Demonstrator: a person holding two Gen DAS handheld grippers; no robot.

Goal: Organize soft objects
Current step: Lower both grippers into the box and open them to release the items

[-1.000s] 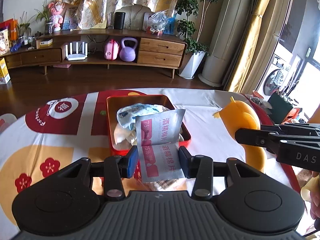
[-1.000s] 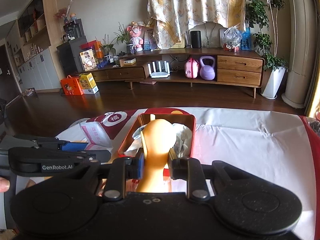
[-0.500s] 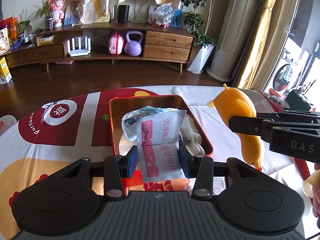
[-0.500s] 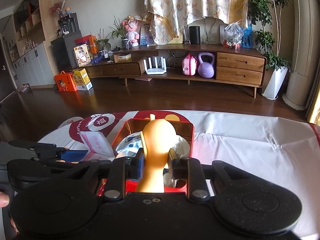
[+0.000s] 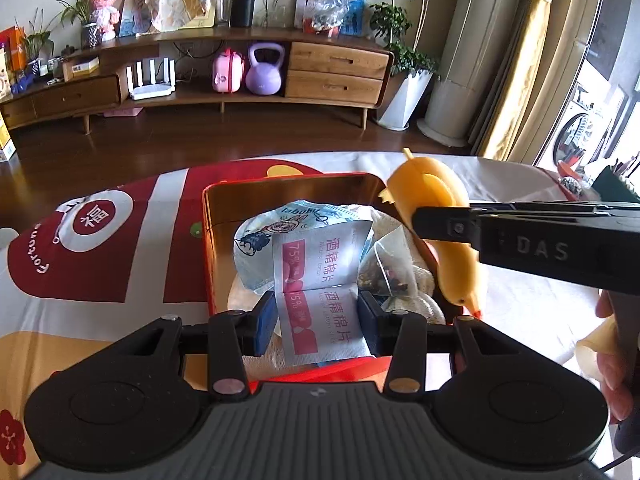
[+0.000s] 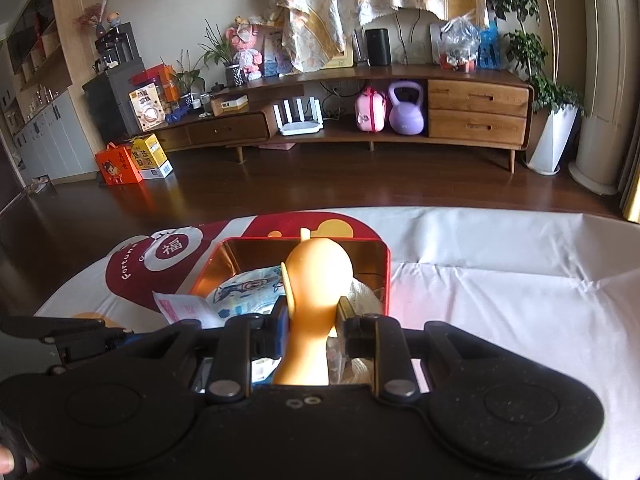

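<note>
My left gripper (image 5: 317,316) is shut on a white and pink alcohol-wipe packet (image 5: 320,280) and holds it over the near end of the red tin box (image 5: 280,184). My right gripper (image 6: 310,328) is shut on a soft orange duck toy (image 6: 316,276), held over the box's right side; the duck also shows in the left wrist view (image 5: 436,208). Inside the box lie a blue printed pack (image 5: 272,224), a clear tea bag (image 5: 388,260) and white cloth (image 5: 420,276).
The table has a red, white and orange cloth (image 5: 100,240) on the left and a white cloth (image 6: 500,280) on the right. A green container with utensils (image 5: 616,188) stands at the far right edge. A wooden sideboard (image 6: 400,120) lies beyond the floor.
Both grippers have moved forward over the red box. The duck has swung left from beside the box to above its right side. The packet now hangs over the box's contents.
</note>
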